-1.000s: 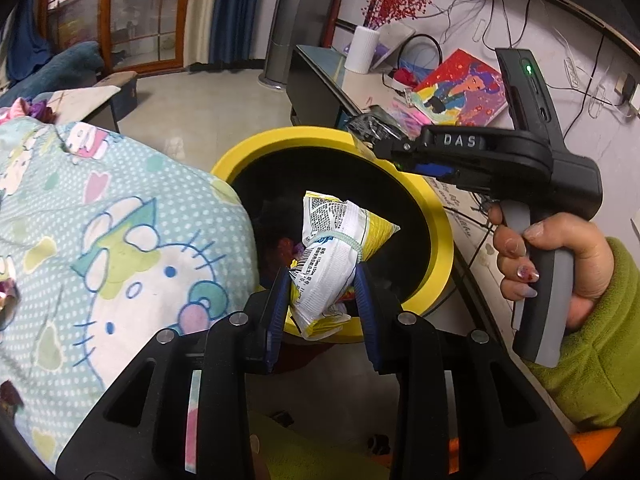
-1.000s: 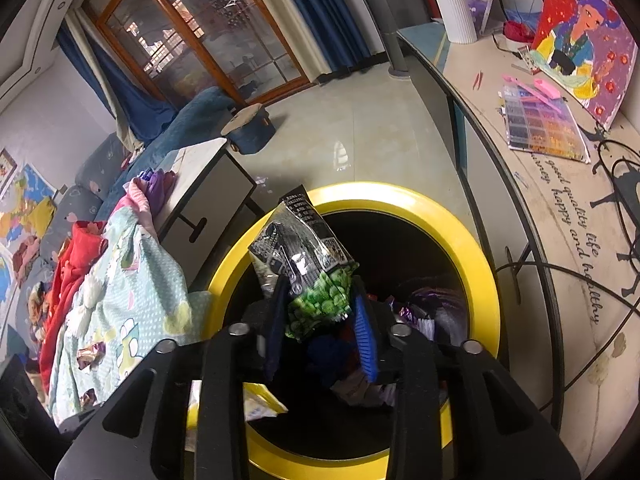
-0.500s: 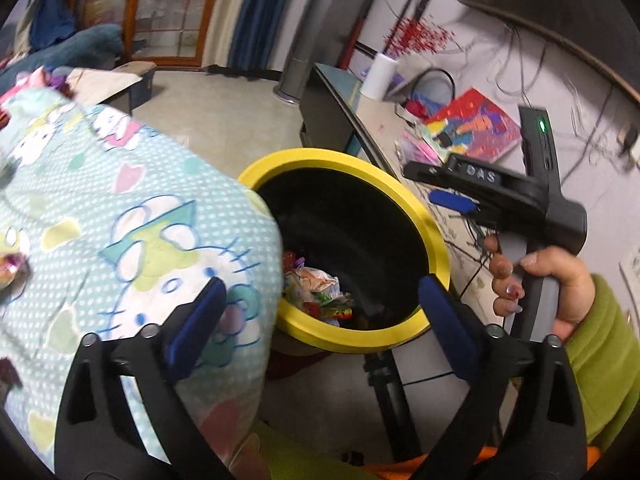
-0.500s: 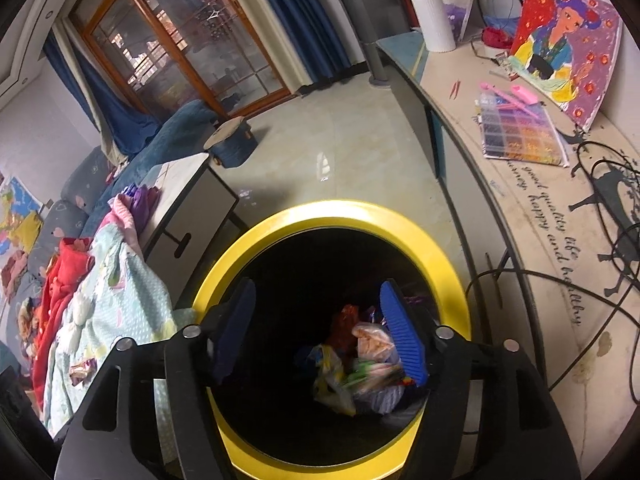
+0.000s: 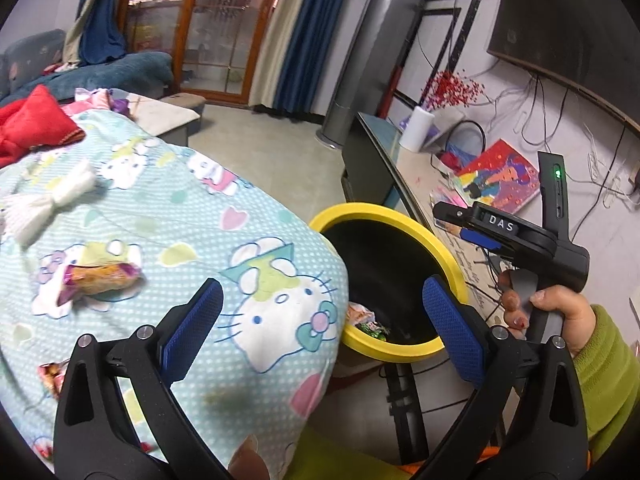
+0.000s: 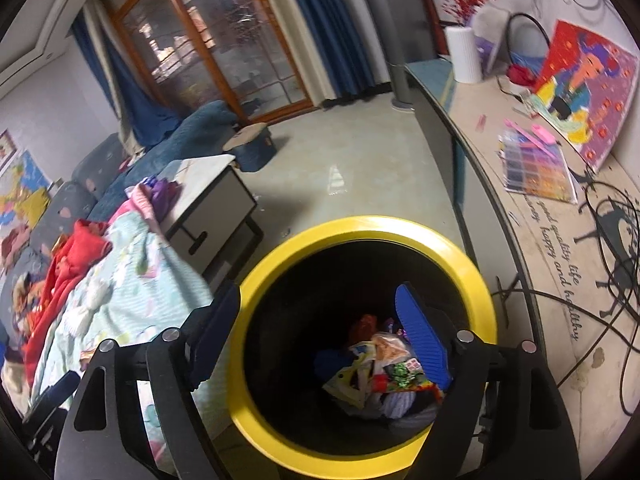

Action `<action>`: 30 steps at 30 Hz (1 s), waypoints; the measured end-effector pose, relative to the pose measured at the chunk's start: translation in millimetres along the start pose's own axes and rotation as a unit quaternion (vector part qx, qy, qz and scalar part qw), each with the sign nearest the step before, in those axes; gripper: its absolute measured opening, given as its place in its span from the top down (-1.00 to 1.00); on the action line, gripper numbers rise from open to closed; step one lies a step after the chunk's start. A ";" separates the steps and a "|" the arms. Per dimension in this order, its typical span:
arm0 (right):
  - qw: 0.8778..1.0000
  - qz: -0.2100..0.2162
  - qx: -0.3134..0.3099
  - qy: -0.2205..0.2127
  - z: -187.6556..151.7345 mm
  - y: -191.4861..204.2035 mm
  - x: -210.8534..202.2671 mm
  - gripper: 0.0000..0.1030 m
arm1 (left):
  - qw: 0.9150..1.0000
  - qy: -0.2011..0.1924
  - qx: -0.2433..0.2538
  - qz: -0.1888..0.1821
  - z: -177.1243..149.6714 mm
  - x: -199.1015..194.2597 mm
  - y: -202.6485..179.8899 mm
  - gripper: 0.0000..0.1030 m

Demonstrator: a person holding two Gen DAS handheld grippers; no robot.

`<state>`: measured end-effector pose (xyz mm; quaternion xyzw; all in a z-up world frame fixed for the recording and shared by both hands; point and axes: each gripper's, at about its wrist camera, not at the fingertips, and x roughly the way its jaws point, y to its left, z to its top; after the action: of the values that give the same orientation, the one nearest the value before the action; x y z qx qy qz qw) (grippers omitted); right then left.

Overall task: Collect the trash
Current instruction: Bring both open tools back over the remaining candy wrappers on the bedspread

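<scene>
Hovering over the yellow-rimmed bin (image 6: 362, 276), the right gripper (image 6: 316, 338) had nothing between its jaws, which were spreading wider, and the wrappers (image 6: 384, 372) it was aimed at lay heaped at the bottom of the bin, toward five o'clock in the right wrist view. The left gripper (image 5: 324, 328) was released too, spread wide and empty, pointing across the cartoon-print blanket (image 5: 168, 240) with the bin's rim at about three o'clock of its fingers.

The step in hand looked like going back for more trash. An orange-and-purple wrapper (image 5: 98, 280) lay on the blanket at nine o'clock of the left gripper, and a smaller scrap (image 5: 50, 376) sat lower, near the frame's edge. A good pick would probably come down with the jaws wide across the wrapper's narrow side and close on the foil only, not on a fold of cloth, since soft bedding would likely bunch up between the pads.

A white bow (image 5: 48, 200) and a red cushion (image 5: 36, 128) lay farther off, at ten and eleven o'clock. The person's hand (image 5: 548, 312) holding the right gripper crowded the bin's far side, so both tools would need room there. Cables (image 6: 600, 280) sprawled over the desk (image 6: 540, 248) beside the bin.
</scene>
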<state>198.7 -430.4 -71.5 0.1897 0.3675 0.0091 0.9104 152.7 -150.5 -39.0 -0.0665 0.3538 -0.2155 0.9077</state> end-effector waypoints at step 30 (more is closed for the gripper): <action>0.978 0.085 -0.186 0.046 -54.4 162.5 -16.1 -0.60 | 0.987 -0.104 -0.072 0.100 4.2 -85.9 88.1 -0.78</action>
<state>170.3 -263.7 -39.4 0.0466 0.3832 0.1636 0.9079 129.4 -33.9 -7.3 -0.1182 0.2773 -0.0894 0.9493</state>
